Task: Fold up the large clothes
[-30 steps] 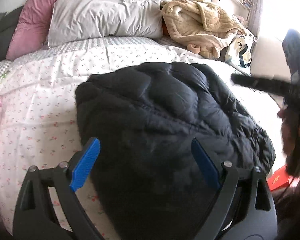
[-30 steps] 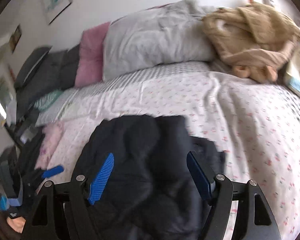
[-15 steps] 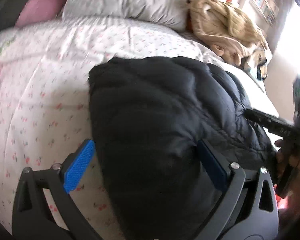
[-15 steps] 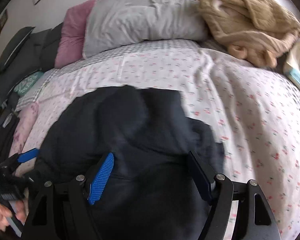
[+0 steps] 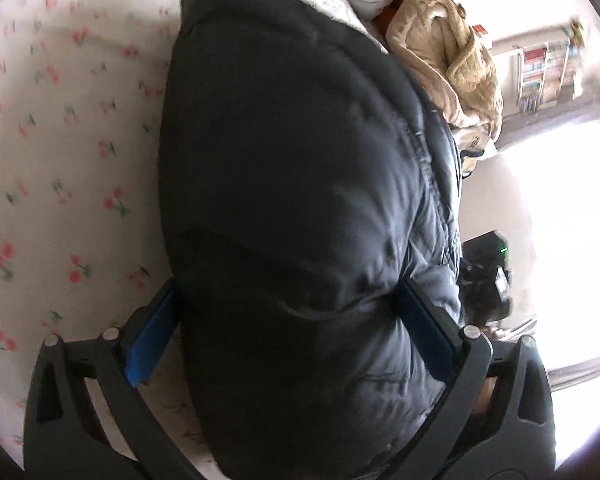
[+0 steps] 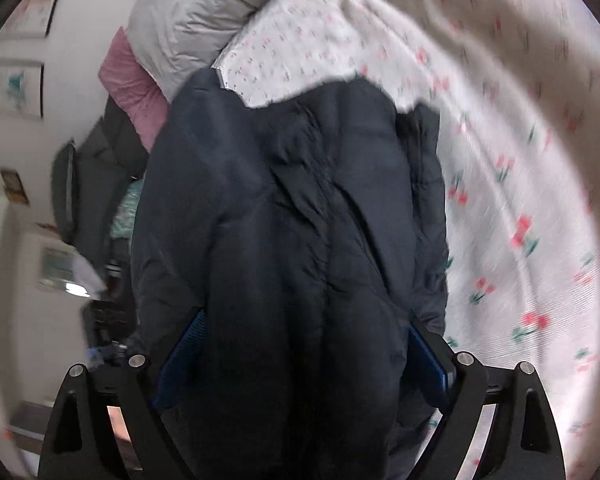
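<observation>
A black quilted puffer jacket (image 5: 300, 160) lies bunched on the bed's cherry-print sheet (image 5: 60, 160). My left gripper (image 5: 286, 288) hangs low over its near end with the jaws at their widest. The jacket bulges up between the blue pads (image 5: 152, 340), which do not squeeze it. In the right wrist view the same jacket (image 6: 292, 200) fills the gap of my right gripper (image 6: 306, 320). Those jaws are opening around the padded fabric without clamping it. The right unit's black body with a green light (image 5: 496, 256) shows past the jacket's right edge.
A beige fleece robe (image 5: 448, 52) is heaped at the head of the bed beside a grey pillow (image 6: 196, 12) and a pink pillow (image 6: 132, 88). Dark clothing (image 6: 100, 152) is piled at the bed's left side. A bookshelf (image 5: 540, 76) stands by the bright window.
Both grippers have dropped close to the jacket and rolled, so both views are tilted. The jaws have widened, and the jacket now fills the gaps between the pads.
</observation>
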The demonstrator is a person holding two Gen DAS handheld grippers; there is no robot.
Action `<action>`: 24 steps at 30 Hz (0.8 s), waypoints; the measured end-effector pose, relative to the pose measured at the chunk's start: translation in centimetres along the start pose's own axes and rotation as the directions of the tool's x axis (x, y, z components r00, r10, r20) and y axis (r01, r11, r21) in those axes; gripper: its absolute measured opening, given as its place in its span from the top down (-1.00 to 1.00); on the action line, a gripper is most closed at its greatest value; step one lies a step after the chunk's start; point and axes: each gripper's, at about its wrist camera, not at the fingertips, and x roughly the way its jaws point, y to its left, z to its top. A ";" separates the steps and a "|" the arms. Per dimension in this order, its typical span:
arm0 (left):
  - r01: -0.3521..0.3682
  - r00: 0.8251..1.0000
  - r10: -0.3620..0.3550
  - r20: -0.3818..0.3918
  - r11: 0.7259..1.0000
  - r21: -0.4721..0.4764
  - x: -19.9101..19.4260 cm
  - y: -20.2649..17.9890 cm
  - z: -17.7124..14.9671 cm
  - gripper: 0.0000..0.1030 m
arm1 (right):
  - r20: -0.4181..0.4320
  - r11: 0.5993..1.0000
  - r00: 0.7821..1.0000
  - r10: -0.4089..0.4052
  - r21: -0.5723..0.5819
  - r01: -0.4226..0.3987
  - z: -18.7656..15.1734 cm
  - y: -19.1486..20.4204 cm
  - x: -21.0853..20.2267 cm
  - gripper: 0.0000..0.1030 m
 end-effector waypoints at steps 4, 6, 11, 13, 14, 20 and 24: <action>0.044 0.999 -0.044 0.006 0.996 -0.073 0.7 1.0 -0.1 -1.00 | -0.007 0.995 0.996 0.087 0.058 -0.086 0.4 -1.4 0.9 -0.87; 0.036 0.999 -0.034 0.023 0.996 -0.087 0.9 0.8 -0.2 -1.00 | -0.005 0.992 0.994 0.110 0.062 -0.110 0.6 -1.6 1.2 -0.87; -0.076 0.992 0.071 0.106 0.996 0.044 0.3 -2.9 -0.1 -0.86 | 0.021 0.986 0.986 0.163 0.034 -0.163 0.6 -1.3 1.3 -0.29; -0.105 0.986 0.092 0.142 0.990 0.090 -0.2 -4.3 0.1 -0.78 | 0.037 0.982 0.982 0.187 0.019 -0.188 0.5 -0.8 0.8 -0.07; -0.110 0.984 0.094 0.151 0.989 0.104 -0.4 -4.7 0.2 -0.73 | 0.046 0.980 0.979 0.197 0.003 -0.197 0.5 -0.6 0.4 0.02; -0.086 0.979 0.044 0.198 0.975 0.207 -1.0 -8.9 1.0 -0.64 | 0.111 0.967 0.964 0.242 -0.107 -0.231 0.1 2.1 -3.7 0.16; -0.014 0.978 -0.036 0.208 0.972 0.236 -0.3 -11.3 1.8 -0.64 | 0.204 0.954 0.948 0.243 -0.229 -0.195 -0.9 5.2 -8.0 0.15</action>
